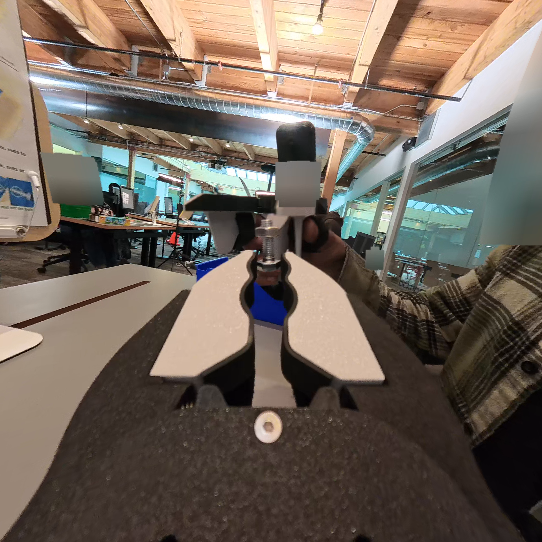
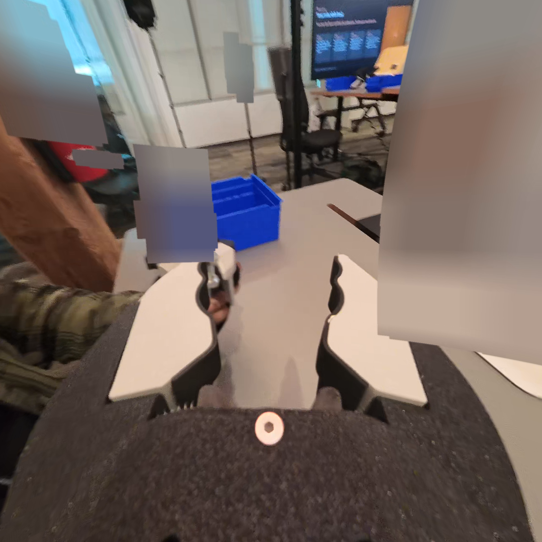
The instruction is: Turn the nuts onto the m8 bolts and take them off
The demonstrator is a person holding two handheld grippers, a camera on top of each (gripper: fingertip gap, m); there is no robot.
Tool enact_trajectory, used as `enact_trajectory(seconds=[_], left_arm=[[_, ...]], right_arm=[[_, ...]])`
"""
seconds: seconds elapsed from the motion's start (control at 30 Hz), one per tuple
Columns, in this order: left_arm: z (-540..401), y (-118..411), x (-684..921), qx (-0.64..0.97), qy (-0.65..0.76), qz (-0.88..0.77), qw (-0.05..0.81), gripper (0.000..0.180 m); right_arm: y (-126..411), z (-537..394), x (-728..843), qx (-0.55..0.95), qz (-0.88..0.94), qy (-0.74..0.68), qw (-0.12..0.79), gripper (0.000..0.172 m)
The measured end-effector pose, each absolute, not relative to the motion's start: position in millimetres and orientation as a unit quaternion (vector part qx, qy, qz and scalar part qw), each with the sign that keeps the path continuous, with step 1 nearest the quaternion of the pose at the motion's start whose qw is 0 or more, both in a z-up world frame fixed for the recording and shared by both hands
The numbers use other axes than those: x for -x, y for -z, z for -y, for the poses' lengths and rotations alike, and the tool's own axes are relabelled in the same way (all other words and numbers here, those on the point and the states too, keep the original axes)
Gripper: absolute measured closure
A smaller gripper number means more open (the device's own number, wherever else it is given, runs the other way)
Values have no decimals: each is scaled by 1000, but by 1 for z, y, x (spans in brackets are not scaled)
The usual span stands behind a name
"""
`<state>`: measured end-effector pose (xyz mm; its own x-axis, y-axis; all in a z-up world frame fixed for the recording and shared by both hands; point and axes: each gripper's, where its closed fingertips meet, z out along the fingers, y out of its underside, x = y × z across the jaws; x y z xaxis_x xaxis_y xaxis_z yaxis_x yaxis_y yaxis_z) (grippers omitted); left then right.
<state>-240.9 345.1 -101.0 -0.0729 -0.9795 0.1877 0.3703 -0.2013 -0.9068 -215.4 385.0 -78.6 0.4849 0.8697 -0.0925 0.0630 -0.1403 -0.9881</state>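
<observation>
My left gripper (image 1: 267, 262) is shut on the hex head of a silver bolt (image 1: 267, 246) and holds it upright above the table. A silver nut (image 1: 265, 231) sits on the thread near the bolt's top. My right gripper (image 2: 268, 267) is open wide, with nothing pressed between its pads. In the right wrist view the bolt (image 2: 213, 280) and the left gripper's tip sit close beside my right gripper's left finger (image 2: 176, 308). In the left wrist view the right gripper's white fingers (image 1: 223, 234) stand behind and to either side of the nut, held by a gloved hand (image 1: 319, 234).
A blue bin (image 2: 249, 217) stands on the grey table (image 2: 293, 278) beyond the grippers; it also shows in the left wrist view (image 1: 211, 268). A person's plaid sleeve (image 1: 440, 308) is on the right. A dark slot (image 1: 82, 302) runs across the table. Desks and chairs stand farther back.
</observation>
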Motion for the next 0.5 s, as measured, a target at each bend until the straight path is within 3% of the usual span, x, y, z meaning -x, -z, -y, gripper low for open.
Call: enact_trajectory(seconds=[0.13, 0.2, 0.4, 0.47, 0.5], left_arm=[[-342, 101, 238, 432, 642, -356, 524, 166], [-342, 100, 240, 429, 643, -356, 525, 166], [-340, 99, 238, 426, 645, -357, 525, 166], [-343, 100, 239, 433, 636, -356, 530, 166], [-342, 99, 242, 428, 639, -356, 531, 166]], right_arm=[[90, -383, 234, 670, 382, -345, 535, 86], [90, -388, 221, 676, 372, -332, 542, 93], [87, -376, 240, 658, 391, -366, 530, 92], [91, -385, 226, 674, 383, -329, 540, 84], [90, -388, 219, 676, 373, -328, 544, 94]])
